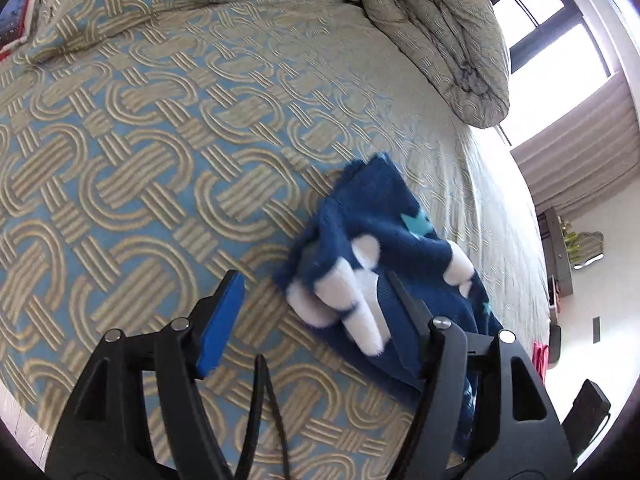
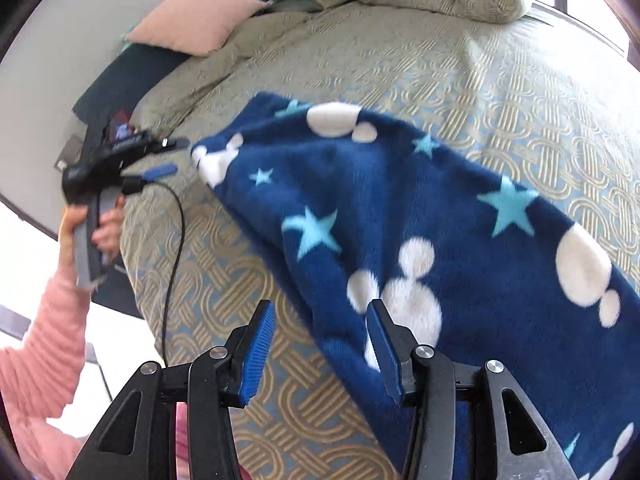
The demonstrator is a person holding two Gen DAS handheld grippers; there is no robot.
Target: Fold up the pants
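The pants (image 2: pixel 420 216) are dark blue fleece with white mouse-head spots and light blue stars. They lie stretched diagonally across the patterned bedspread (image 2: pixel 540 92). In the left wrist view only a bunched end of the pants (image 1: pixel 372 248) shows, next to my right finger. My left gripper (image 1: pixel 310 296) is open and empty, just off that end; it also shows in the right wrist view (image 2: pixel 170 156), held by a hand. My right gripper (image 2: pixel 322 322) is open, its right finger over the pants' near edge, its left finger over the bedspread.
A rolled-up quilt (image 1: pixel 436 40) lies at the far side of the bed (image 1: pixel 140 140). A pink pillow (image 2: pixel 192 16) rests at the headboard end. A black cable (image 2: pixel 176 248) hangs from the left gripper. A window (image 1: pixel 552 20) and curtain are beyond the bed.
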